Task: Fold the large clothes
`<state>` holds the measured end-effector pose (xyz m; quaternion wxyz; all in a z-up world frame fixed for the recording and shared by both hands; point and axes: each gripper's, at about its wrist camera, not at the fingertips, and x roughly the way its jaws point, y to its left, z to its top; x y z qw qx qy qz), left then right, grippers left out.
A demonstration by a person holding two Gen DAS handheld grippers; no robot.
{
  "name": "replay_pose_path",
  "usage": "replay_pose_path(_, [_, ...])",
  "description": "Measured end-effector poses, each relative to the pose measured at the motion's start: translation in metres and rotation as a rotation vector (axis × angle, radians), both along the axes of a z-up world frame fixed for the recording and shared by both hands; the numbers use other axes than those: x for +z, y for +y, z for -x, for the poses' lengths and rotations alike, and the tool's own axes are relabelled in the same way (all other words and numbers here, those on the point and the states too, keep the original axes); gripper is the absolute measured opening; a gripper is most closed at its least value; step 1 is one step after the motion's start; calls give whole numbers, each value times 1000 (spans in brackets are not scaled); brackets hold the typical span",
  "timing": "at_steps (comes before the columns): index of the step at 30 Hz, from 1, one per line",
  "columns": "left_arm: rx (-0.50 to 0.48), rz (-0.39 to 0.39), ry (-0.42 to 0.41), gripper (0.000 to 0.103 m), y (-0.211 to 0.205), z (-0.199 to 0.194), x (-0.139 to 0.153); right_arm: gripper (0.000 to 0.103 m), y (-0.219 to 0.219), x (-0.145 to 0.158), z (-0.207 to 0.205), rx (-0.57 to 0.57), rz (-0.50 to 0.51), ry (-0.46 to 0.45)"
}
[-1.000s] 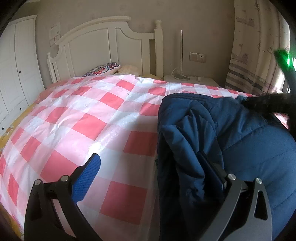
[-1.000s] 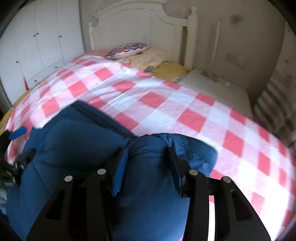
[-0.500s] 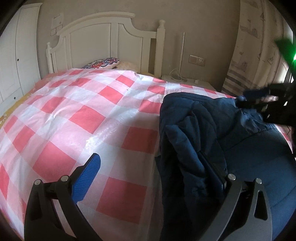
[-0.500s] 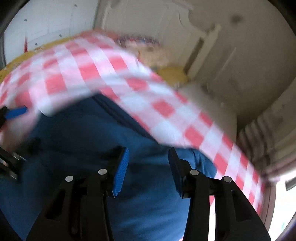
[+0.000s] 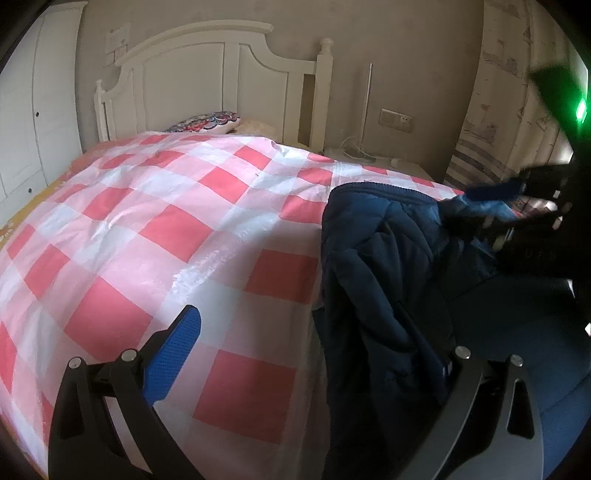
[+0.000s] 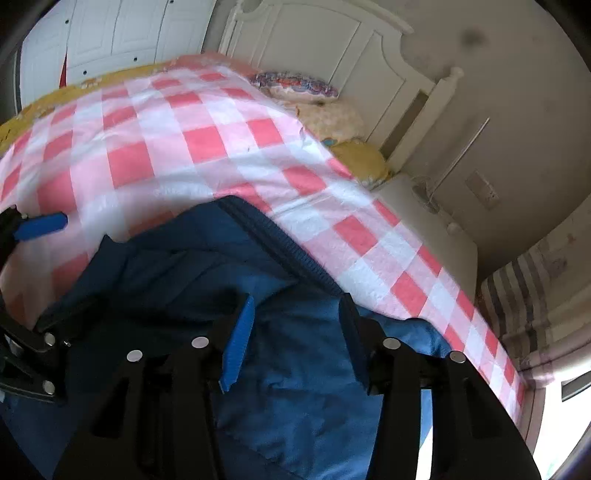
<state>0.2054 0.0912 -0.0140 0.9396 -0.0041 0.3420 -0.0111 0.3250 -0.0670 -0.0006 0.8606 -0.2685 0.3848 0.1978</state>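
A dark blue padded jacket point(image 5: 388, 266) lies bunched on the near right part of a bed with a pink and white checked cover point(image 5: 155, 221). My left gripper point(image 5: 314, 347) is open; its left finger is over the cover and its right finger is hidden in a jacket fold. My right gripper point(image 6: 295, 321) stands open just above the jacket point(image 6: 303, 369), with blue fabric showing between its fingers but not pinched. It also shows blurred in the left wrist view point(image 5: 517, 206), at the jacket's far right edge.
A white headboard point(image 5: 221, 81) and pillows point(image 5: 207, 122) are at the far end of the bed. A white nightstand point(image 5: 376, 166) with a cable stands to the right, beside a striped curtain point(image 5: 491, 110). White wardrobe doors point(image 6: 122, 33) are to the left.
My right gripper has let go of the jacket edge and swung over the garment, tilting its view. My left gripper has stayed open and hardly moved.
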Motion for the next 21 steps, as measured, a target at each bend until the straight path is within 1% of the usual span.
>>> replay_pose_path(1, [0, 3, 4, 101, 1, 0, -1, 47, 2, -8, -2, 0, 20, 20])
replay_pose_path(2, [-2, 6, 6, 101, 1, -1, -1, 47, 2, -7, -3, -1, 20, 24])
replay_pose_path(5, [-4, 9, 5, 101, 2, -1, 0, 47, -2, 4, 4, -25, -12, 46])
replay_pose_path(6, [-4, 10, 4, 101, 2, -1, -1, 47, -8, 12, 14, -31, -52, 42])
replay_pose_path(9, [-8, 21, 7, 101, 3, -1, -1, 48, -28, 38, 63, 2, -224, -11])
replay_pose_path(10, [-10, 27, 9, 101, 3, -2, -1, 54, -36, 44, 85, 21, -274, -34])
replay_pose_path(11, [-12, 30, 10, 101, 4, -2, -1, 60, -41, 47, 103, 39, -304, -56])
replay_pose_path(12, [-15, 35, 12, 101, 4, -2, -1, 75, -45, 47, 122, 59, -328, -79])
replay_pose_path(13, [-17, 40, 14, 101, 5, -3, -1, 86, -47, 44, 133, 72, -339, -86])
replay_pose_path(14, [-18, 43, 15, 101, 5, -3, -1, 86, -46, 30, 145, 98, -338, -51])
replay_pose_path(15, [-25, 48, 13, 101, 5, -3, -1, 86, -40, 7, 150, 118, -295, 16])
replay_pose_path(16, [-35, 47, 13, 101, 4, -3, -2, 86, -40, -7, 159, 119, -284, -37])
replay_pose_path(17, [-35, 44, 12, 101, 4, -2, -2, 86, -43, -8, 163, 117, -304, -54])
replay_pose_path(19, [-25, 25, 11, 101, 2, -2, -2, 86, -51, -3, 166, 94, -335, -29])
replay_pose_path(21, [-27, 29, 17, 101, 2, -3, -2, 86, -55, 1, 174, 74, -335, -39])
